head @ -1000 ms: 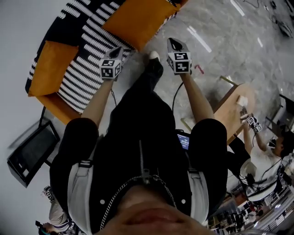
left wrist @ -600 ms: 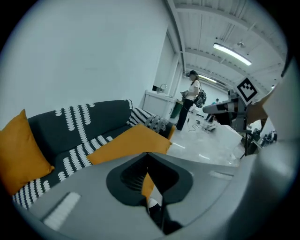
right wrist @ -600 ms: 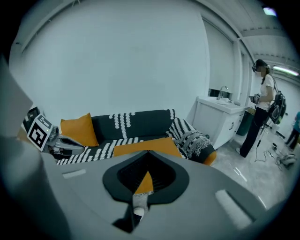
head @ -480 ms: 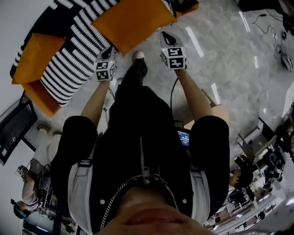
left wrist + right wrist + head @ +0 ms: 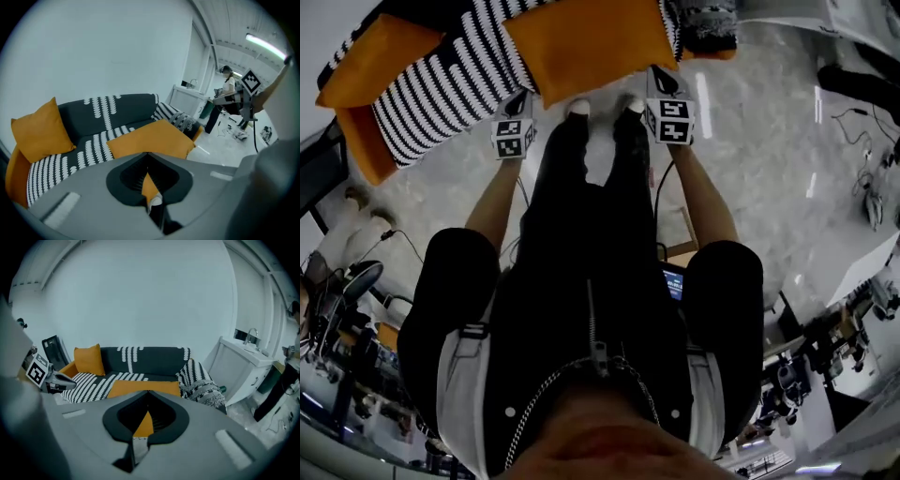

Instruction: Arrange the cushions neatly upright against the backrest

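A mock living-room corner in a research lab: a dark sofa point(image 5: 145, 361) with an orange cushion point(image 5: 88, 359) stood against a bare white wall point(image 5: 140, 301). A monitor point(image 5: 51, 348) and a white sink unit point(image 5: 243, 369) flanked it. Cables point(image 5: 865, 178) trailed across the polished floor point(image 5: 750, 131) under strip lighting point(image 5: 265, 44).

Dim, cool indoor light, ceiling-lamp glare on the glossy floor point(image 5: 750, 178) (strong fisheye edges, dark corners).
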`<move>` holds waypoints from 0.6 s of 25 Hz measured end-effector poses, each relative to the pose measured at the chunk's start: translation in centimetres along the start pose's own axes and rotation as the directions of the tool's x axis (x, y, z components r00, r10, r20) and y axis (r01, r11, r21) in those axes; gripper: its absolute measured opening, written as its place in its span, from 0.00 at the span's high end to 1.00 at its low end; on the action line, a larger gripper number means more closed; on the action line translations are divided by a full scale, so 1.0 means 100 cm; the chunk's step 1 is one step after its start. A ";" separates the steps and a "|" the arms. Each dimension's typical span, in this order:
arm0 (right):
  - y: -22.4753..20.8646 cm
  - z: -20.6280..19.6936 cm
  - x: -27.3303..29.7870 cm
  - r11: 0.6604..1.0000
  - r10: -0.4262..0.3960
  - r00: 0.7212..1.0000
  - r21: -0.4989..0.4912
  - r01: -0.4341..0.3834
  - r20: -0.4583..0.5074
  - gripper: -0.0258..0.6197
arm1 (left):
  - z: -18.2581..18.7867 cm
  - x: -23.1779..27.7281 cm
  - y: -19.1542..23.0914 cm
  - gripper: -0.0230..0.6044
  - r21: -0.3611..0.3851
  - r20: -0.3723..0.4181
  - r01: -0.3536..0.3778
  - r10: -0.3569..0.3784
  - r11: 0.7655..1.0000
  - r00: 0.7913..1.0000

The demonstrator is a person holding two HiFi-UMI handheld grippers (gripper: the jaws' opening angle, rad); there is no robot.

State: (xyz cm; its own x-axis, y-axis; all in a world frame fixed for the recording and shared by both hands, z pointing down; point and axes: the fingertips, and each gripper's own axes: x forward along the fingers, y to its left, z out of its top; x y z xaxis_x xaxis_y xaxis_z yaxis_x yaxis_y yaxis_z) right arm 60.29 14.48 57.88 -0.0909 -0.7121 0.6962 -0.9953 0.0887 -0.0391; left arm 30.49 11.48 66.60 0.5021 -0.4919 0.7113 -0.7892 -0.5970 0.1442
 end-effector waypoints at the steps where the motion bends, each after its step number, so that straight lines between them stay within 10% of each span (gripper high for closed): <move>1: -0.008 0.000 0.006 1.000 0.007 1.000 -0.019 -0.007 0.003 0.96 | -0.004 0.003 0.000 0.95 -0.021 -0.007 -0.025 0.025 0.999 1.000; 7: -0.036 -0.003 0.046 0.984 0.122 0.992 -0.131 -0.124 -0.027 0.96 | -0.027 0.012 -0.005 0.95 -0.119 -0.066 -0.170 0.163 0.978 0.984; 15: -0.072 -0.045 0.083 0.976 0.162 0.984 -0.132 -0.172 -0.078 0.96 | -0.104 0.047 -0.022 0.93 -0.074 -0.235 -0.210 0.187 0.975 0.954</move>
State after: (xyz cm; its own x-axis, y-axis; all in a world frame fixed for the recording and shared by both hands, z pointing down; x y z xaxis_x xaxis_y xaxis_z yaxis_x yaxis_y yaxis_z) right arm 66.82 11.10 67.14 -0.2483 -0.6315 0.7346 -0.9517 0.3006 -0.0632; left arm 30.86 17.05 76.79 0.2479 -0.4316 0.8674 -0.9009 -0.4320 0.0425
